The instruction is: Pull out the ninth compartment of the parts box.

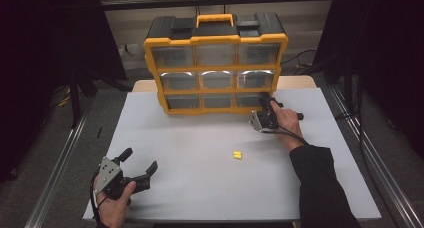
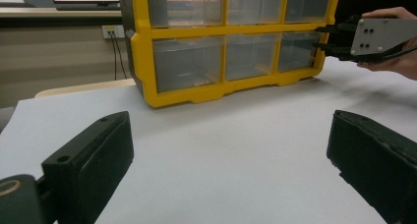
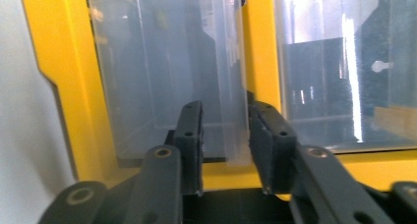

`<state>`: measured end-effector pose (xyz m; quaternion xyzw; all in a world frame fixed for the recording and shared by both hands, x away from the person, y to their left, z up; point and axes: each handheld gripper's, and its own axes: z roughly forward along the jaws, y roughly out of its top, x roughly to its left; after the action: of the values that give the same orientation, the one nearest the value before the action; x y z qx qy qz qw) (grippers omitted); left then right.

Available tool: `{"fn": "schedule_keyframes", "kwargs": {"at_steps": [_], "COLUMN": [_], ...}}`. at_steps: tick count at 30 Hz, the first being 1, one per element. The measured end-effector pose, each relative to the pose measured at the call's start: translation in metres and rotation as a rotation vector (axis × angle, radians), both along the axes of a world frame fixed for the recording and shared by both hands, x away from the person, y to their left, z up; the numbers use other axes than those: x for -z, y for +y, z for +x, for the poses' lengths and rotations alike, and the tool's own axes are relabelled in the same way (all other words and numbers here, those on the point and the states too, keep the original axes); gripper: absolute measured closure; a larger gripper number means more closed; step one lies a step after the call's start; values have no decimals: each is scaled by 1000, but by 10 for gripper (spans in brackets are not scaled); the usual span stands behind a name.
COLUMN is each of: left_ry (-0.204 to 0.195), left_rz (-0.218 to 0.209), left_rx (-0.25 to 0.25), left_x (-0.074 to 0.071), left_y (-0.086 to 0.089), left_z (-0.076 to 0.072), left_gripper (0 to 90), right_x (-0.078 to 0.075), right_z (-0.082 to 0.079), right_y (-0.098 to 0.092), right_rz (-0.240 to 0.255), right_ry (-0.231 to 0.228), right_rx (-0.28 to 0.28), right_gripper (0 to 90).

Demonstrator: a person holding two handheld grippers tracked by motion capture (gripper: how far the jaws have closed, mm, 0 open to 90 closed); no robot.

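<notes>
Hands sit far apart in the high view. At lower left, the left gripper rests on the table with its jaws spread wide and nothing between them; in its own view only bare tabletop lies between the two black jaws. Near the middle lies a small yellow piece, untouched. At upper centre stands the yellow organizer. The right gripper is at its bottom-right drawer. In the right gripper view the clear drawer front lies straight ahead, and the jaws straddle its edge, narrowed but, as far as I can tell, not yet pressing on it. The right hand is far nearer the drawer, so any pull would likely come back toward the person.
</notes>
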<state>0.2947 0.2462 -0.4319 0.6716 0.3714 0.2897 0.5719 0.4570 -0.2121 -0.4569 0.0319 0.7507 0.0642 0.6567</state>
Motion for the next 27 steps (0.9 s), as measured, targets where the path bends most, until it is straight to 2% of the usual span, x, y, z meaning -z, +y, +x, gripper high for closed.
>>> {"fn": "schedule_keyframes", "kwargs": {"at_steps": [4, 7, 17, 20, 27], "left_ry": [4, 2, 2, 2, 0], "left_rz": [0, 4, 1, 0, 3], "left_rx": [2, 3, 0, 2, 4], "left_x": [0, 0, 0, 0, 0], "left_y": [-1, -1, -1, -1, -1], "left_z": [0, 0, 1, 0, 0], "left_gripper": [37, 37, 37, 37, 37], "right_x": [-1, -2, -5, -6, -8], "right_z": [0, 0, -1, -2, -4], "right_y": [0, 0, -1, -1, -1], "right_rz": [-12, 5, 2, -13, -6], "right_ry": [-19, -18, 2, 1, 8], "right_rx": [4, 4, -2, -5, -1], "right_gripper": [738, 775, 787, 796, 803]}}
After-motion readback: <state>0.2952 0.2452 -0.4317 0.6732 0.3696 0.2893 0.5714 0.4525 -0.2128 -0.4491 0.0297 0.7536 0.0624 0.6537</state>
